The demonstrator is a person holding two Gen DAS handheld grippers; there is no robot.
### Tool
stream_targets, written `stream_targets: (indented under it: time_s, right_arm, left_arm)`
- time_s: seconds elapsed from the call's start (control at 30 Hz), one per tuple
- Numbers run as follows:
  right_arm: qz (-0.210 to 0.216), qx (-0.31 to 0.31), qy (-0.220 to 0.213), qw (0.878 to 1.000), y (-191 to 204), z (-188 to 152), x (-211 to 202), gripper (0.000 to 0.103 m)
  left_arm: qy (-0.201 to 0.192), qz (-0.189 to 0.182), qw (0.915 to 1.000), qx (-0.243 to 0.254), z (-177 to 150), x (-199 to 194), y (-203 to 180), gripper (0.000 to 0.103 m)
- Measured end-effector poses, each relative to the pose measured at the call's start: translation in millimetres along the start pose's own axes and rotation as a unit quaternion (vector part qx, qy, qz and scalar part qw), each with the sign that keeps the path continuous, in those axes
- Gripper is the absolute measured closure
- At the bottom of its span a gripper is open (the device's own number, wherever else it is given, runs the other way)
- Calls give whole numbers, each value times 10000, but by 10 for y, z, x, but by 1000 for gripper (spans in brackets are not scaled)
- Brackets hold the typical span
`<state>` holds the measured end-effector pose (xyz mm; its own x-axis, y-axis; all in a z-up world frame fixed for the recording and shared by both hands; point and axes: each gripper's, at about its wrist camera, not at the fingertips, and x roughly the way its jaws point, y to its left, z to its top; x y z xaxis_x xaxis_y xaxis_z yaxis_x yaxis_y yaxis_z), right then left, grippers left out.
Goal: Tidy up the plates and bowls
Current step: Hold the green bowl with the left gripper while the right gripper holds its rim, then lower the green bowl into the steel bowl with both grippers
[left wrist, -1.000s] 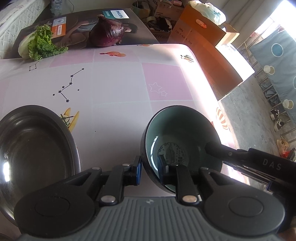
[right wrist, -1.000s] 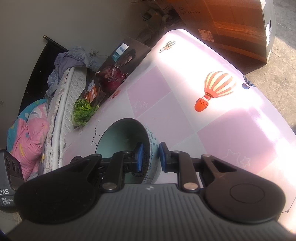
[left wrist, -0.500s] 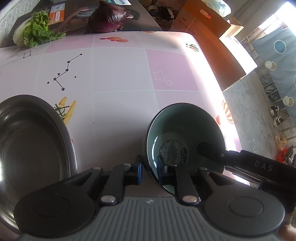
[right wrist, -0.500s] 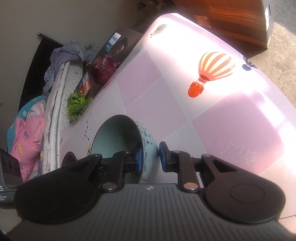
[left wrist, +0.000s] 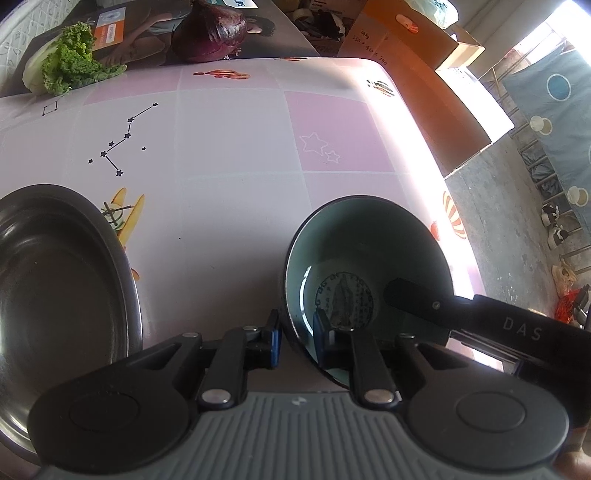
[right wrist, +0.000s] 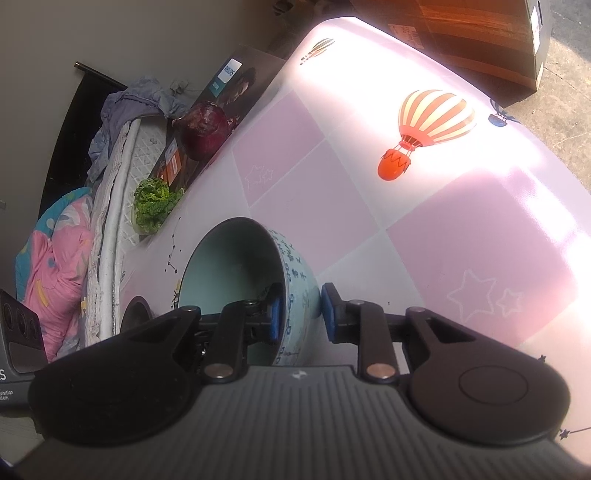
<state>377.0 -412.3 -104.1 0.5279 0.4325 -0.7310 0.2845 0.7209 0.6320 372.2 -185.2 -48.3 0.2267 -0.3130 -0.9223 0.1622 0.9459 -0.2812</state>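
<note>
On the pink table [left wrist: 229,155] the right gripper [right wrist: 301,312] is opening off the bowl [left wrist: 369,258], handing it over; left gripper [left wrist: 297,341] stays clamped on its rim

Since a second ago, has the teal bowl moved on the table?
Yes. In the right wrist view the bowl has drawn away from the printed balloon, its rim now lower in the frame.

Layout on the desk [left wrist: 229,177] — metal basin [left wrist: 62,280] at near left, bowl [left wrist: 369,266] at near right, well apart. Along the far edge: lettuce [left wrist: 70,66] left of red cabbage [left wrist: 212,35] — cardboard boxes [left wrist: 417,55] beyond the right corner.
</note>
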Motion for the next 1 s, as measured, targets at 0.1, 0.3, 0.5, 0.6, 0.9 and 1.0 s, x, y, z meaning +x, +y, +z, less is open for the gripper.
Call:
stream_targets:
  time_s: [0.1, 0.3, 0.5, 0.6, 0.9, 1.0]
  right_arm:
    - [-8, -26, -25, 10000, 8, 7, -28, 81]
    - [11, -67, -86, 9999, 56, 18, -114, 81]
    - [6, -151, -174, 9997, 188, -14, -282, 81]
    - [19, -240, -215, 9995, 324, -50, -386, 81]
    - [170, -598, -153, 9979, 938, -213, -393, 81]
    - [236, -710, -29, 9972, 1168, -294, -243, 81]
  left_arm:
    - [-37, -24, 10000, -4, 6, -21, -1, 86]
    - [-127, -63, 9999, 24, -10, -138, -15, 85]
    - [-260, -108, 9996, 26, -42, -341, 6, 86]
    - [-365, -124, 9993, 3, -61, -498, 56, 86]
    - [-658, -42, 9975, -244, -119, -952, 541, 86]
    - [-703, 36, 9967, -397, -112, -1019, 818, 86]
